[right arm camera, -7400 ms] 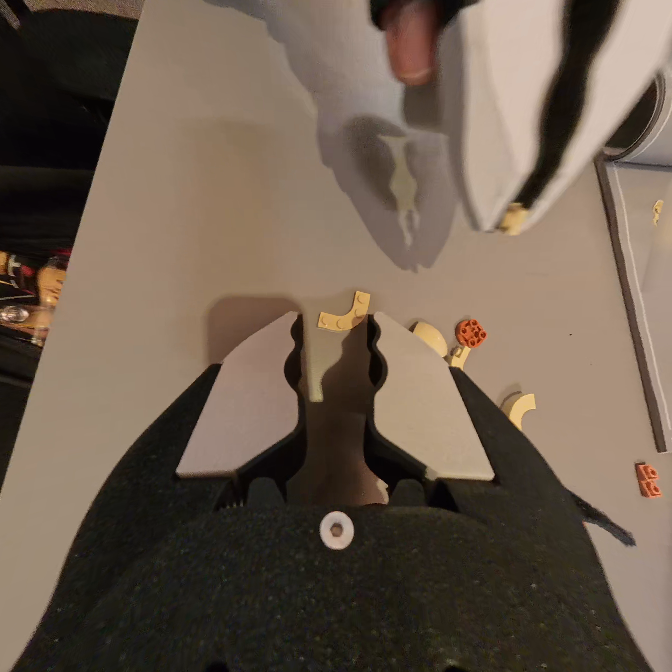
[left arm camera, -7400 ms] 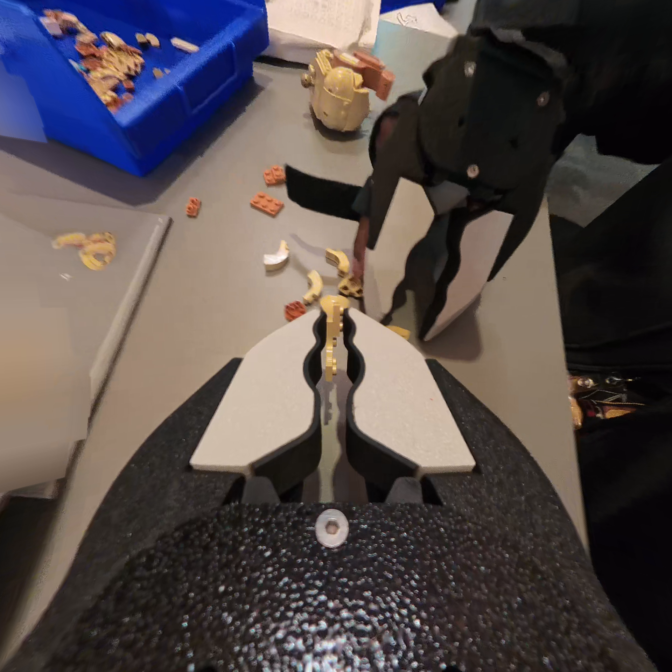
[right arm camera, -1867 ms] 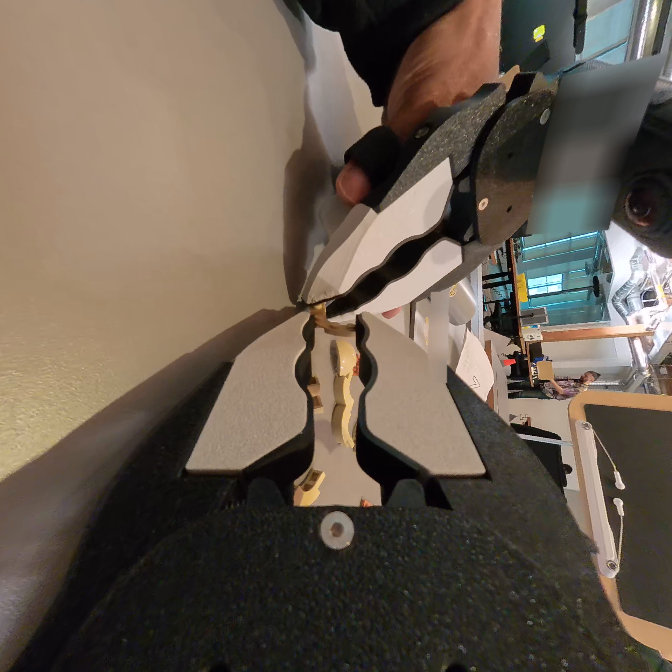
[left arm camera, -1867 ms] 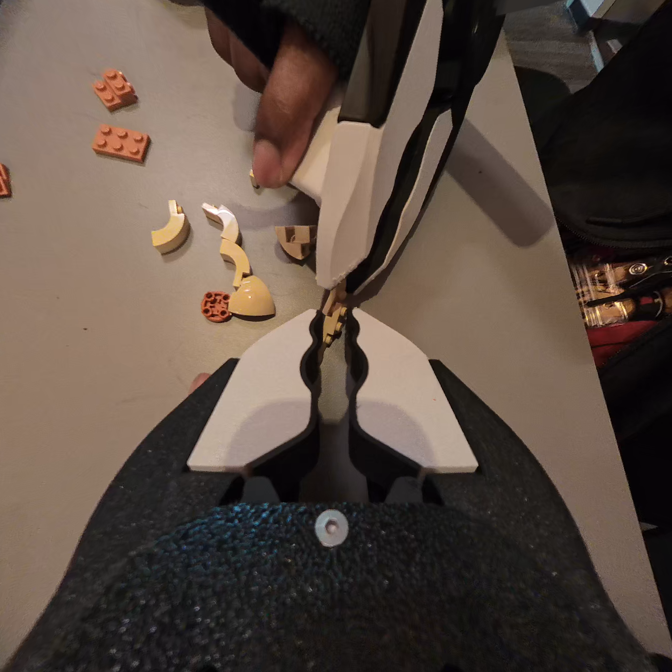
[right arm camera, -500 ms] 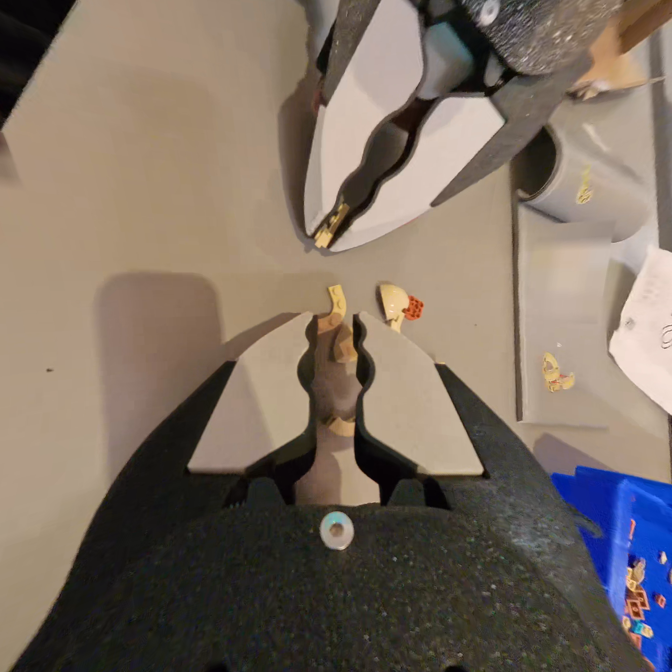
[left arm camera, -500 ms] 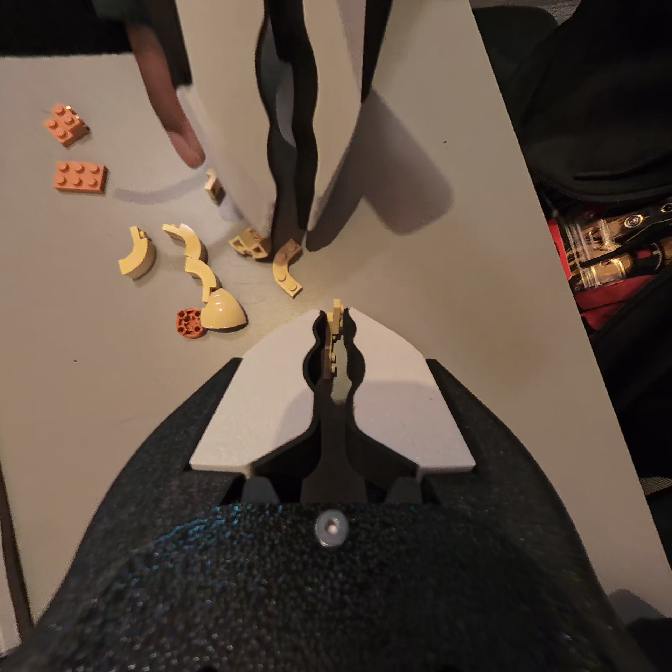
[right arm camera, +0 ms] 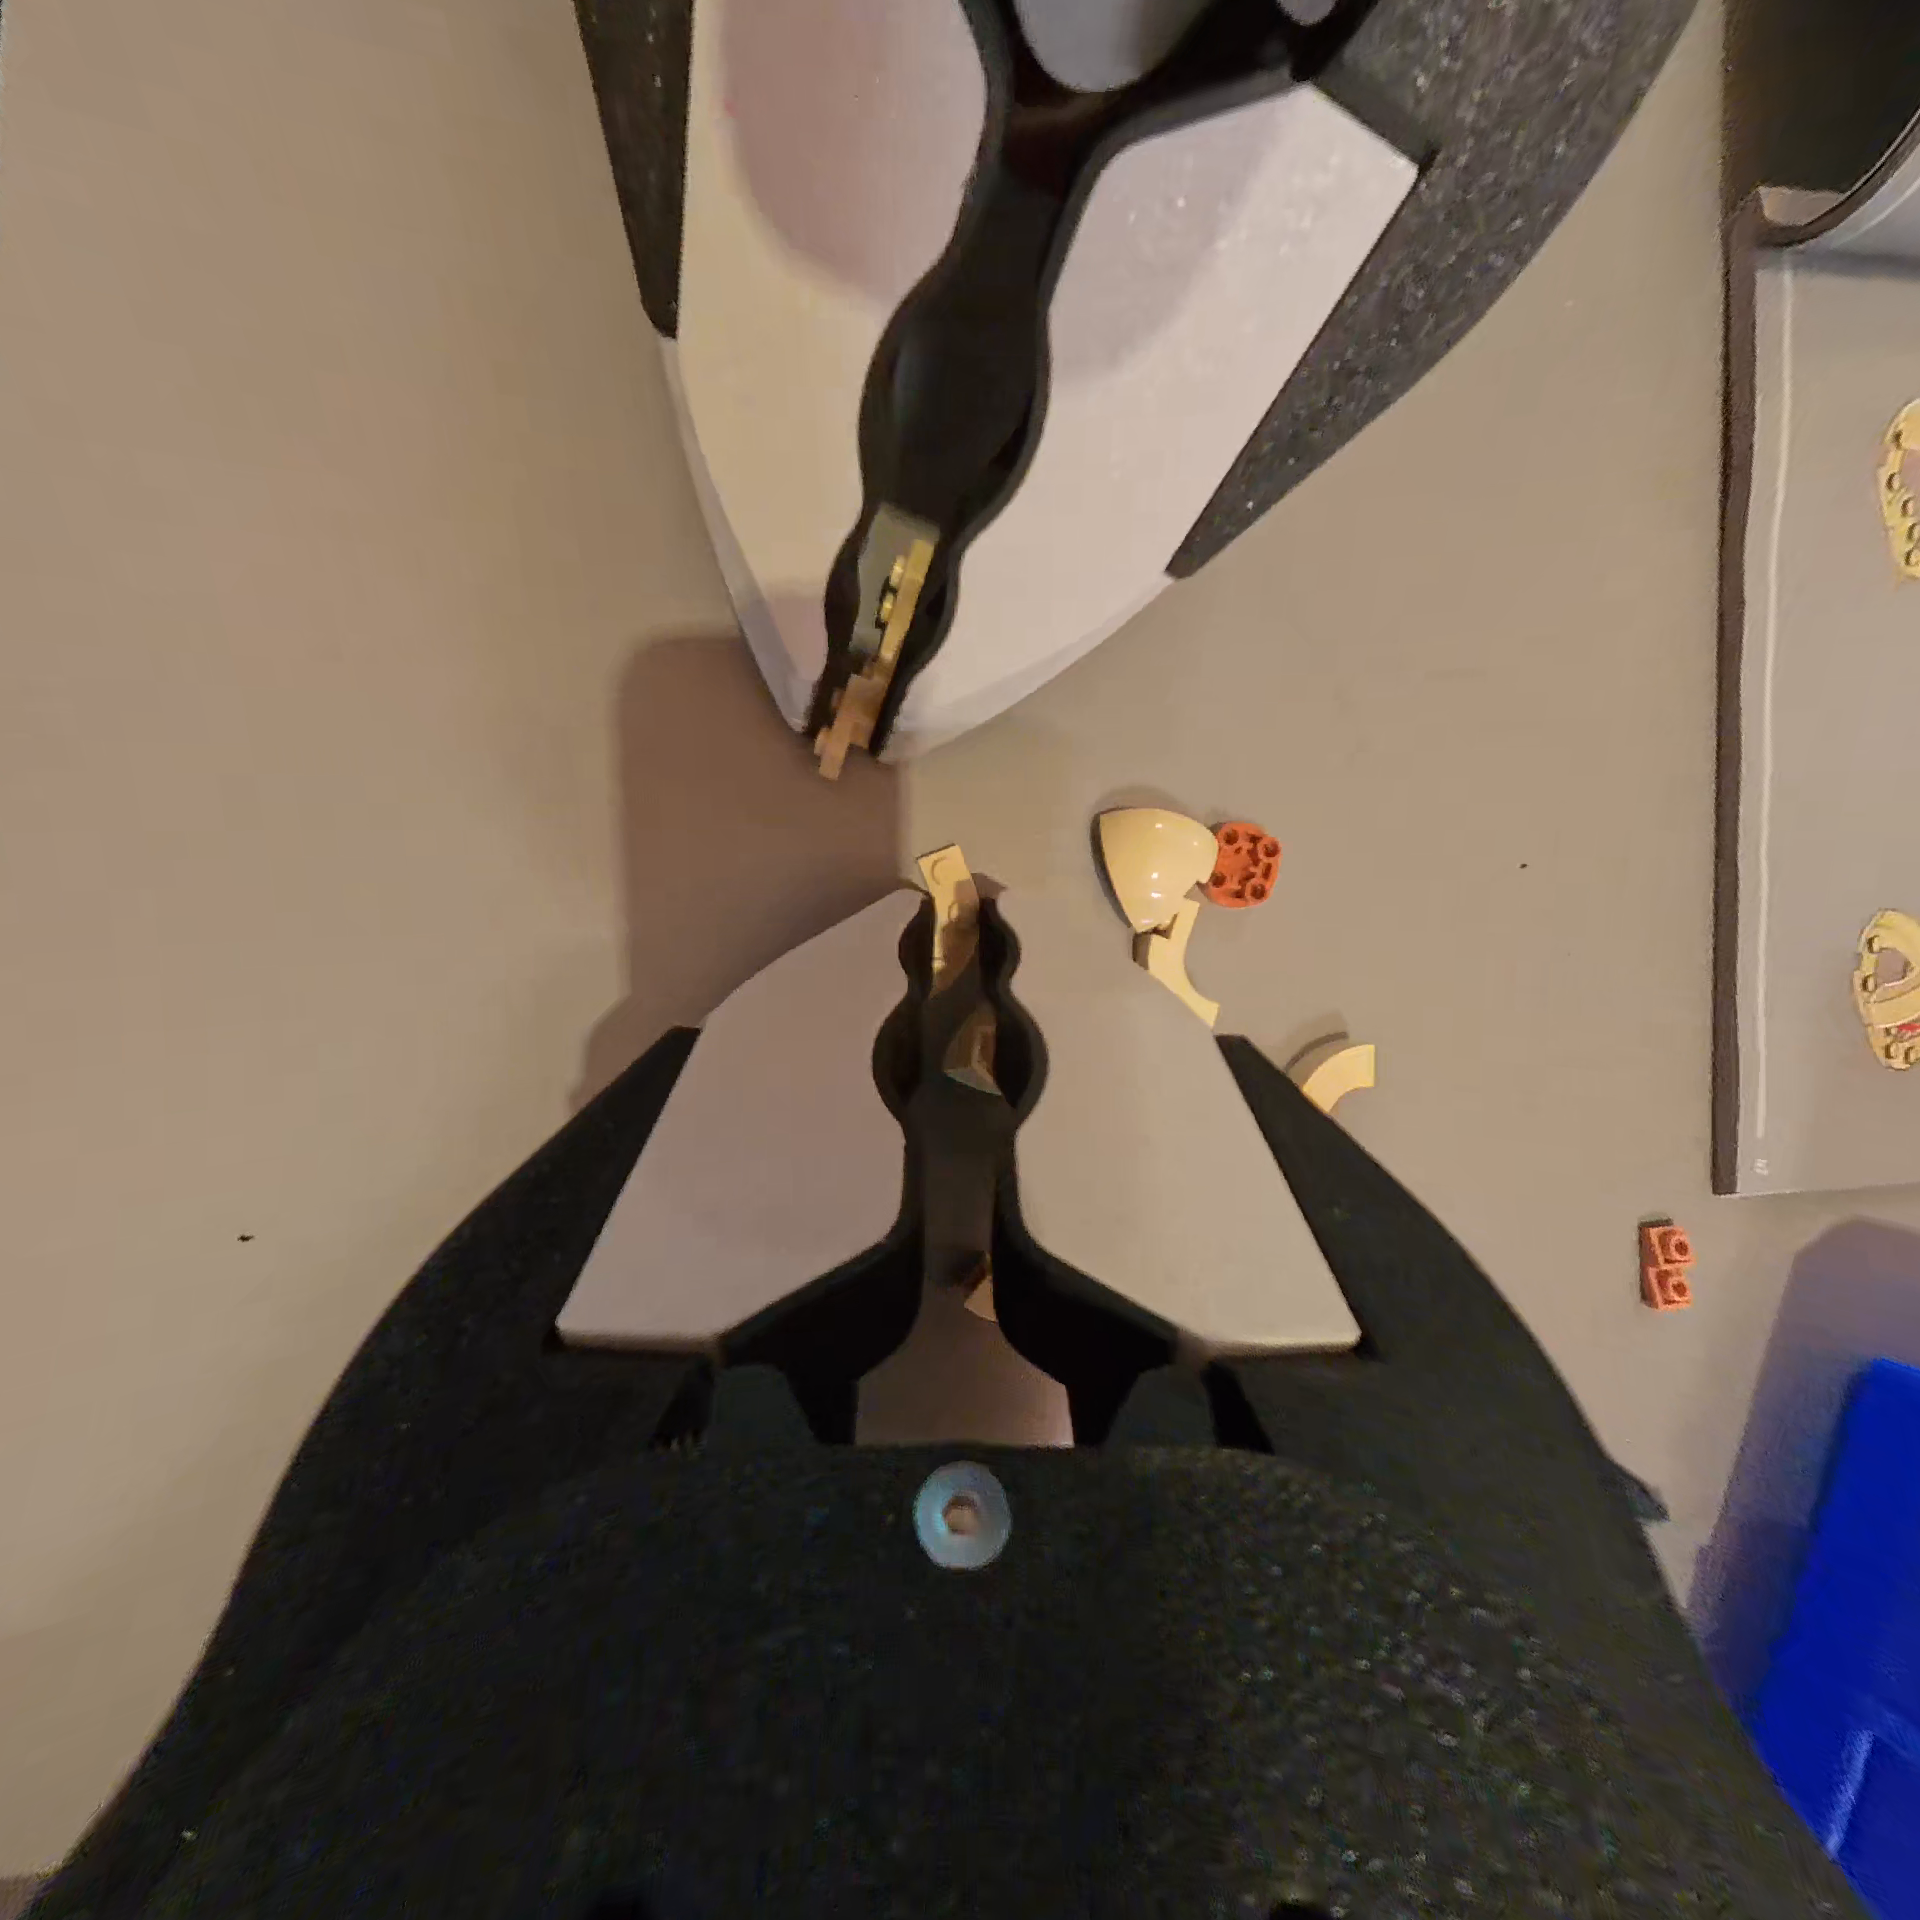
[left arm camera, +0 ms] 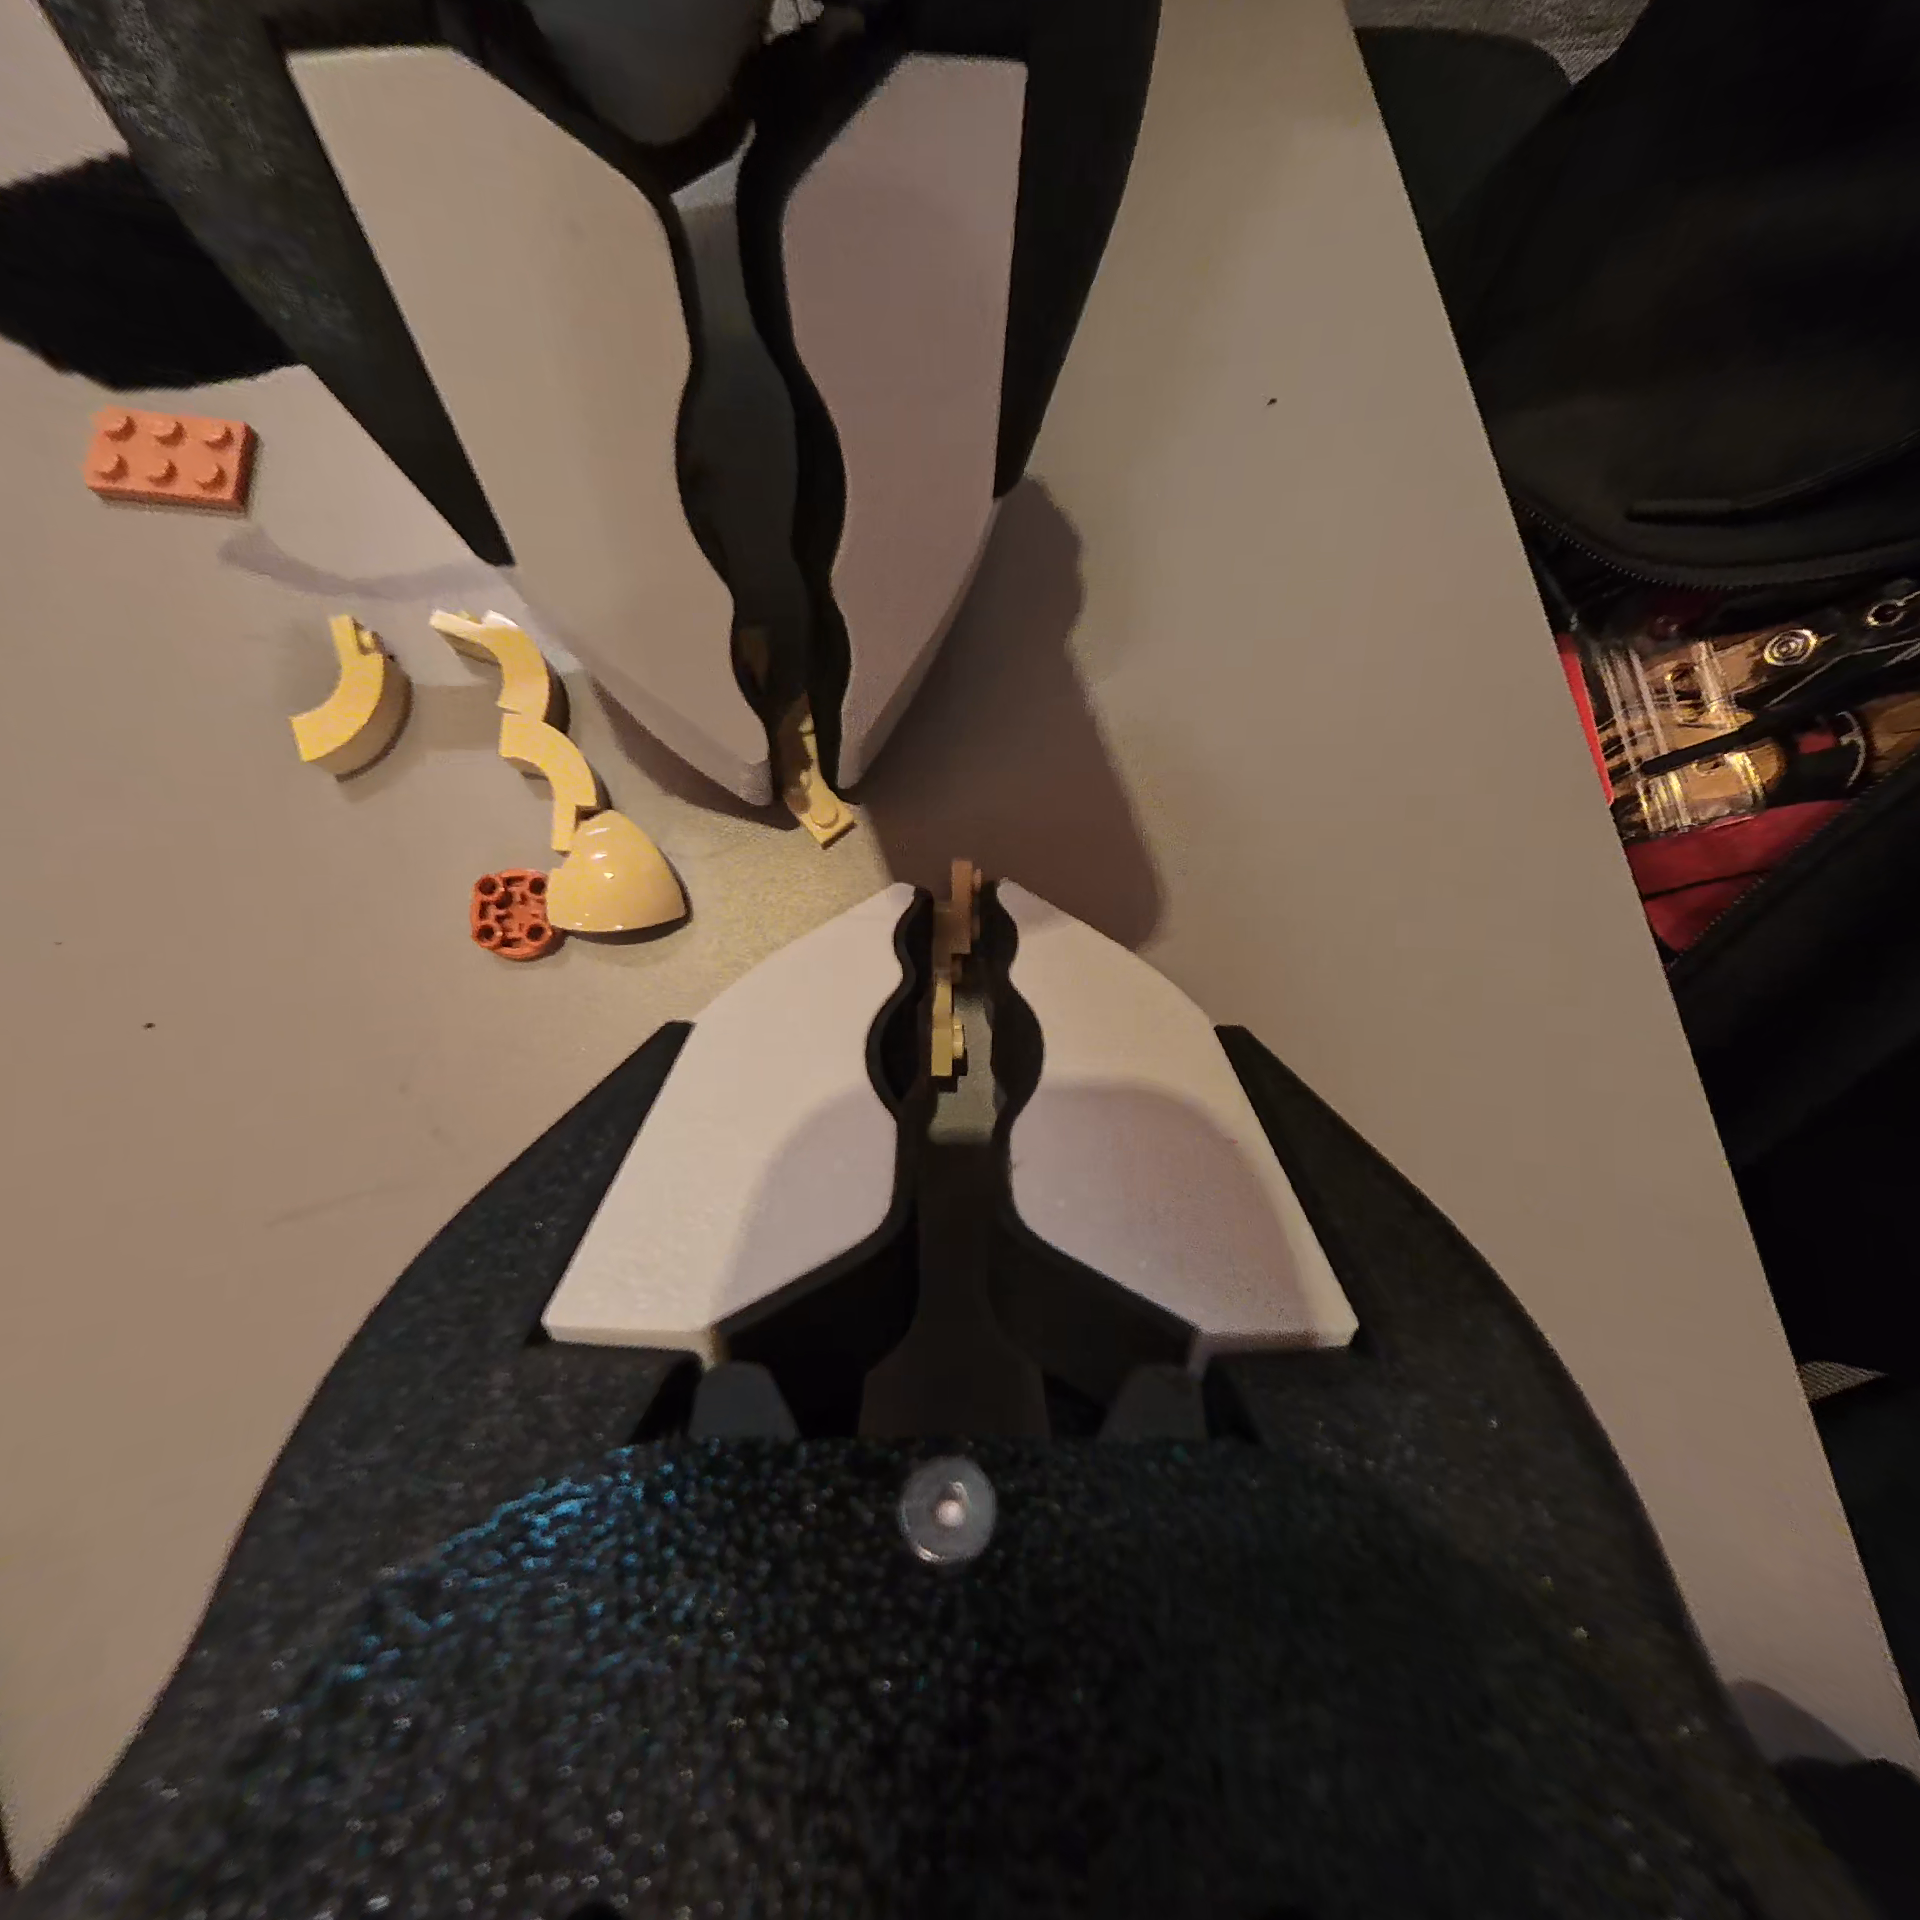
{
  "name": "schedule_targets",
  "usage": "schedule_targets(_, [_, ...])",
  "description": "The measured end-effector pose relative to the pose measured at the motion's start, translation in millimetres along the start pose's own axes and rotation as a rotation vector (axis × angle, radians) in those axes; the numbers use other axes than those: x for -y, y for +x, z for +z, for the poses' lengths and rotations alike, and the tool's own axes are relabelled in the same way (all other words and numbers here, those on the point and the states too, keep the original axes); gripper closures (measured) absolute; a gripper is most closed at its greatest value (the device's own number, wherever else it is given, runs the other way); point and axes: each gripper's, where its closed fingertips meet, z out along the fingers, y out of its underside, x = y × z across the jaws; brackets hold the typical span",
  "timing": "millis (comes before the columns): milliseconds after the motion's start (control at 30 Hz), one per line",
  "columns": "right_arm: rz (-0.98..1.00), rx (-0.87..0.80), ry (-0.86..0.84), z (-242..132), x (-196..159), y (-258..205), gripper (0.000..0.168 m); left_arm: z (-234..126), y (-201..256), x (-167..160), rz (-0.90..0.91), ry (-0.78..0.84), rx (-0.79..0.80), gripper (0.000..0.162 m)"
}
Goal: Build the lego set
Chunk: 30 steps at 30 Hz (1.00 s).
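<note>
The left gripper (left arm camera: 954, 891) pinches a small tan stacked piece (left arm camera: 951, 977); the right gripper (right arm camera: 954, 902) nips a tan curved plate (right arm camera: 948, 896) near the grey desk's (left arm camera: 1247, 623) edge; that shallow tip-hold could let it flick away.

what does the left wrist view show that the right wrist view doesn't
Only the left wrist view shows the orange six-stud brick and the dark bag past the table edge. Only the right wrist view shows the blue bin, the grey board and a small orange piece. Both show the left gripper shut on a tan assembly, the right gripper closed on a tan curved plate, and the tan dome.
</note>
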Motion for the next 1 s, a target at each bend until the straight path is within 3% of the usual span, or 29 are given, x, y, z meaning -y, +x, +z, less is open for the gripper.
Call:
schedule_targets(300, [0.023,-0.07,0.111,-1,3,4,0.161,-8,-7,7,0.013,0.043,0.051,0.154])
schedule_targets(467, [0.053,-0.185,0.28,-21,19,18,0.161,-16,-15,14,-0.001,0.091,0.104,0.154])
schedule_targets(767, [0.203,-0.375,0.668,-74,50,39,0.161,-39,-34,44,-0.174,0.379,0.153,0.154])
schedule_targets(1000, [0.281,-0.55,0.842,-105,57,50,0.161,-54,-36,73,-0.142,0.575,0.255,0.154])
